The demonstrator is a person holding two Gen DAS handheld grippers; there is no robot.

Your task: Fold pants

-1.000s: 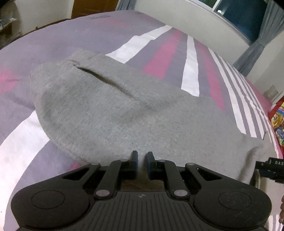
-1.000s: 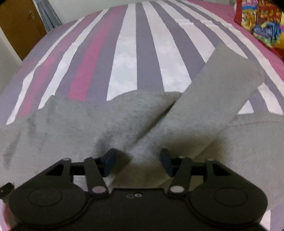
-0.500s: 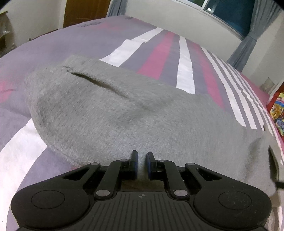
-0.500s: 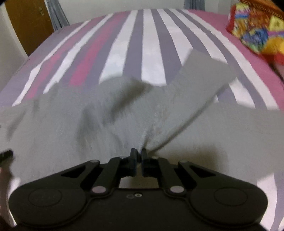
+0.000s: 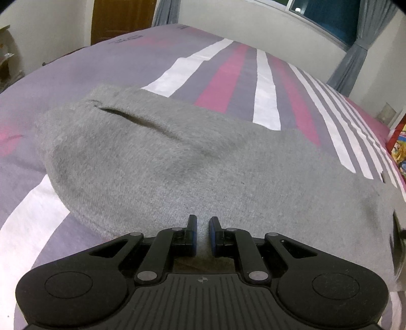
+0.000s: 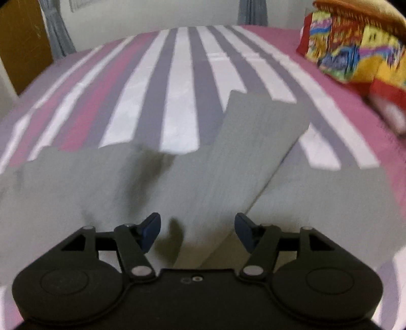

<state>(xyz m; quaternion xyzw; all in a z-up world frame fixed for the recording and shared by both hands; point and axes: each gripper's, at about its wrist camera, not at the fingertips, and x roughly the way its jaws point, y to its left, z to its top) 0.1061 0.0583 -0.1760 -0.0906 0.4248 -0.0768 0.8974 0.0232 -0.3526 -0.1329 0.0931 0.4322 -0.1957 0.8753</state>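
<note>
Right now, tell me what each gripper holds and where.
Left gripper pinches the grey pants at their near edge. Right gripper is opening, gripping nothing.

A home bedroom is shown. A bed (image 5: 228, 76) with a striped cover fills both views, and a curtained window (image 5: 322, 17), a wooden door (image 5: 121, 17) and a patterned pillow (image 6: 355, 43) are seen around its edges.

The grey pants (image 5: 177, 172) are showing as a soft, matt knit with a fuzzy, fleece-like nap and a fine diagonal weave near the left gripper (image 5: 202, 234). The striped bedsheet (image 5: 223, 76) under them is looking like smooth, flat woven cloth without sheen. Both gripper bodies are reading as matt black plastic, ribbed on the left one, with dull metal pivot pins; the right gripper (image 6: 197, 232) is carrying dark blue, rubbery-looking pads (image 6: 152, 228).
</note>
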